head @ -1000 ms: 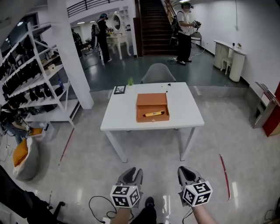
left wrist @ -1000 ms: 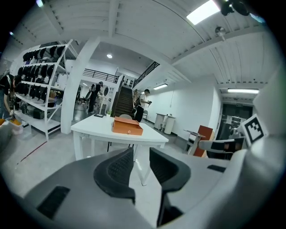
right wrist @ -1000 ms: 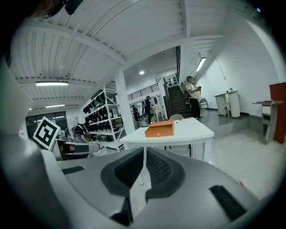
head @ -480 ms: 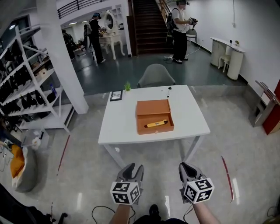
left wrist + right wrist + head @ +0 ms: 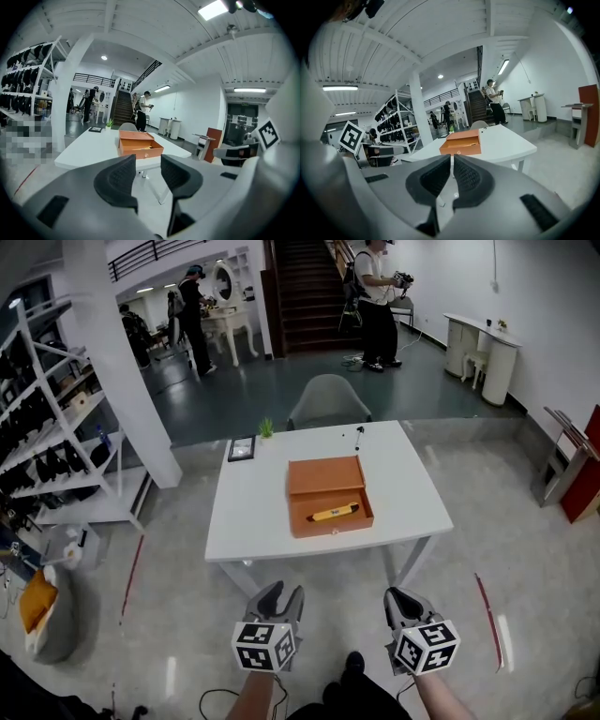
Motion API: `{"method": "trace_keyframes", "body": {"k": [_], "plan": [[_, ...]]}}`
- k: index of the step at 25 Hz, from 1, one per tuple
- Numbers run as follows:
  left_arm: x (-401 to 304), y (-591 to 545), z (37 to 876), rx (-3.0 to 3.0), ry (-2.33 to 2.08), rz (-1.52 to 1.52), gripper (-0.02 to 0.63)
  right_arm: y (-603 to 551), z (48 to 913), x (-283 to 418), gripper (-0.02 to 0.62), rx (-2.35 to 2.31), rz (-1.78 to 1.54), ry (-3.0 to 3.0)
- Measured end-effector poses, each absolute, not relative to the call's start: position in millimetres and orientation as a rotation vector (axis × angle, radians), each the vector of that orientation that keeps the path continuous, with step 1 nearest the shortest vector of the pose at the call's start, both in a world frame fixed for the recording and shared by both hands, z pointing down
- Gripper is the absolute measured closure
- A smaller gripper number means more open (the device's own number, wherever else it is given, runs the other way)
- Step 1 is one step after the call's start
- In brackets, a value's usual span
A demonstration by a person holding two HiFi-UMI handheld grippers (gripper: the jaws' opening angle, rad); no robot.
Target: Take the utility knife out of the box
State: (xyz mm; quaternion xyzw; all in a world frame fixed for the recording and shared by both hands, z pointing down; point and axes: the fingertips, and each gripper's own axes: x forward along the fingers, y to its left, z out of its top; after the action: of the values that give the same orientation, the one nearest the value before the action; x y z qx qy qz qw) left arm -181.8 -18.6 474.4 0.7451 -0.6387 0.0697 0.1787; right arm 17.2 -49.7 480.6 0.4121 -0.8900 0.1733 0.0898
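Note:
An open orange box (image 5: 328, 493) lies on the white table (image 5: 253, 521), with the yellow utility knife (image 5: 333, 513) in its tray. Both grippers hang over the floor, short of the table's front edge and well apart from the box. My left gripper (image 5: 278, 600) is open; its jaws have just been opening, with nothing between them. In the left gripper view that gripper (image 5: 148, 161) points at the box (image 5: 139, 144). My right gripper (image 5: 401, 601) is shut and empty. In the right gripper view its pads (image 5: 452, 159) meet below the box (image 5: 461, 143).
A grey chair (image 5: 326, 399) stands behind the table. A picture frame (image 5: 241, 448) and a small plant (image 5: 266, 428) sit at the table's far left corner. A white pillar (image 5: 117, 362) and shelving (image 5: 47, 427) stand at left. People stand at the back.
Both grippers have moved forward, toward the table, which now sits closer in the head view. The left jaws have spread wider; the right jaws stay together.

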Motion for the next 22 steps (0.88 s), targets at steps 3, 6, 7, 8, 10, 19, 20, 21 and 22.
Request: {"method": "trace_keyframes", "body": {"k": [3, 6, 7, 8, 10, 19, 20, 21, 22], "plan": [[-188, -35, 475, 2.112, -1.812, 0.207, 0.463, -66, 486, 15, 0.592, 1.23, 0.53, -2.643], [-197, -57, 474, 2.11, -1.823, 0.217, 0.46, -88, 487, 9, 0.592, 1.23, 0.536, -2.647], [-200, -65, 474, 2.11, -1.827, 0.22, 0.459, -96, 487, 7, 0.592, 1.229, 0.534, -2.649], [-203, -74, 474, 2.111, -1.831, 0.224, 0.457, -105, 487, 5, 0.592, 1.229, 0.532, -2.65], [-208, -94, 472, 2.114, -1.835, 0.234, 0.457, -125, 486, 1, 0.592, 1.228, 0.53, -2.652], [-220, -173, 475, 2.138, -1.823, 0.319, 0.457, -199, 492, -15, 0.592, 1.198, 0.545, -2.657], [-219, -181, 476, 2.142, -1.816, 0.333, 0.457, -206, 493, -16, 0.592, 1.194, 0.548, -2.656], [-219, -189, 476, 2.145, -1.809, 0.345, 0.457, -212, 493, -17, 0.592, 1.189, 0.551, -2.656], [-219, -197, 477, 2.148, -1.805, 0.357, 0.457, -218, 494, -17, 0.592, 1.186, 0.553, -2.655]]}}
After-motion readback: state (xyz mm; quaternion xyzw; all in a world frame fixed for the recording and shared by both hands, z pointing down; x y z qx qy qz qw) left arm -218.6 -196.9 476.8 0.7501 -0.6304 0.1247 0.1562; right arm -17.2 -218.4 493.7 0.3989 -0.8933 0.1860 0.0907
